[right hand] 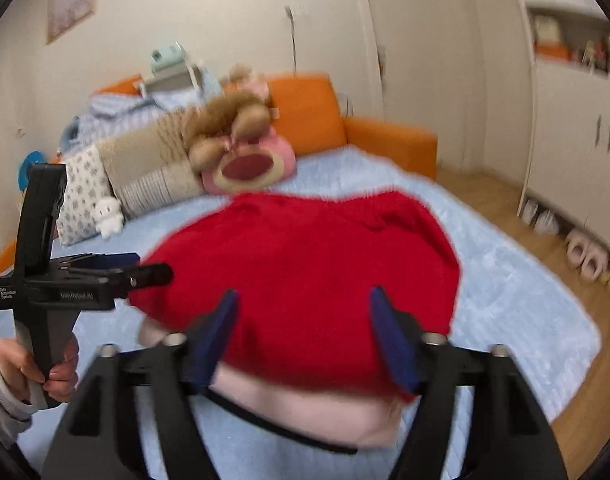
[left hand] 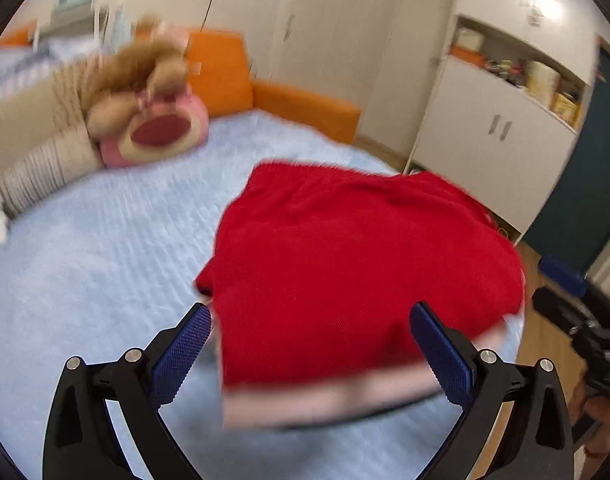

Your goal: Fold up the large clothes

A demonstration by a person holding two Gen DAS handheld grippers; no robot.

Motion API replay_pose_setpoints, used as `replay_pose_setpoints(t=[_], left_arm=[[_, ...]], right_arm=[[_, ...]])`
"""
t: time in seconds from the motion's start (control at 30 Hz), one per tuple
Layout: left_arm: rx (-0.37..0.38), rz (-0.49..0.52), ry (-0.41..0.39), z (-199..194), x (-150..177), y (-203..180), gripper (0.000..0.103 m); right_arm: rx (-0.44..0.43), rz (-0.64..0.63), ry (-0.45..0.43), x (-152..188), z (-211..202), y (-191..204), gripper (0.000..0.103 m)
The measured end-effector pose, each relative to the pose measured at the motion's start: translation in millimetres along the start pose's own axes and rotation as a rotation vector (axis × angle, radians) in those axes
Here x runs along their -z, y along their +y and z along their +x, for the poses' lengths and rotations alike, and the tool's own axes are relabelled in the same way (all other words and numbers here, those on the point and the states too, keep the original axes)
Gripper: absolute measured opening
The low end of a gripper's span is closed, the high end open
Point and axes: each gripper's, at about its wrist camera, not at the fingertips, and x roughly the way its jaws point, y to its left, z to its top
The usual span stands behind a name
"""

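A red knitted garment (left hand: 357,264) lies folded on the light blue bed cover (left hand: 105,264), on top of a pale pink garment (left hand: 325,400) whose edge sticks out at the near side. My left gripper (left hand: 311,320) is open and empty, its blue pads either side of the red garment's near edge, just above it. My right gripper (right hand: 305,308) is open and empty over the red garment (right hand: 305,272) and the pink one (right hand: 305,408). The left gripper (right hand: 117,276) shows from the side in the right wrist view, held in a hand.
Pillows (right hand: 145,172) and a pink plush toy (right hand: 249,164) lie at the head of the bed by the orange frame (right hand: 385,140). White cupboards (left hand: 493,132) and wooden floor (right hand: 545,232) are to the right, with slippers (right hand: 585,256) there.
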Motion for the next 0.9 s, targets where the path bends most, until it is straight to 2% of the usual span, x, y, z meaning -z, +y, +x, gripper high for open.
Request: replay_pose_setpoints(t=[0.03, 0.07, 0.13, 0.23, 0.3, 0.37, 0.47, 0.5, 0.53, 0.6, 0.67, 0.73, 0.9], left_arm=[[-0.015, 0.024, -0.042, -21, 10, -5, 0.101], [-0.031, 0.054, -0.092, -45, 24, -10, 0.101], [-0.068, 0.087, -0.189, -99, 62, -18, 0.101], [-0.107, 0.063, -0.291, -153, 120, -21, 0.101], [-0.159, 0.057, -0.335, -171, 152, -25, 0.101], [-0.181, 0.045, -0.359, -175, 176, -30, 0.101], [-0.127, -0.006, -0.329, -163, 196, -35, 0.101], [-0.115, -0.022, -0.271, -153, 199, -37, 0.101], [-0.112, -0.031, -0.216, -143, 203, -40, 0.101], [-0.104, -0.030, -0.181, -132, 215, -46, 0.101], [-0.125, -0.018, -0.181, -130, 230, -53, 0.101], [-0.168, 0.007, -0.193, -129, 241, -62, 0.101], [-0.154, 0.010, -0.217, -131, 241, -73, 0.101]], right_arm=[[0.007, -0.010, -0.043, 5, -16, 8, 0.096], [0.019, -0.030, -0.098, 12, -40, 22, 0.099], [0.039, -0.067, -0.171, 26, -81, 48, 0.098], [0.075, -0.084, -0.273, 61, -131, 84, 0.098], [0.152, -0.068, -0.271, 81, -141, 95, 0.098], [0.248, -0.071, -0.228, 108, -138, 102, 0.098], [0.345, -0.074, -0.095, 138, -121, 99, 0.098], [0.362, -0.060, -0.072, 151, -119, 96, 0.098], [0.369, -0.050, -0.072, 158, -119, 97, 0.098], [0.375, -0.024, -0.090, 176, -124, 95, 0.098], [0.369, -0.025, -0.071, 180, -124, 94, 0.098], [0.336, 0.006, -0.094, 182, -129, 92, 0.098], [0.331, 0.061, -0.120, 181, -134, 79, 0.098]])
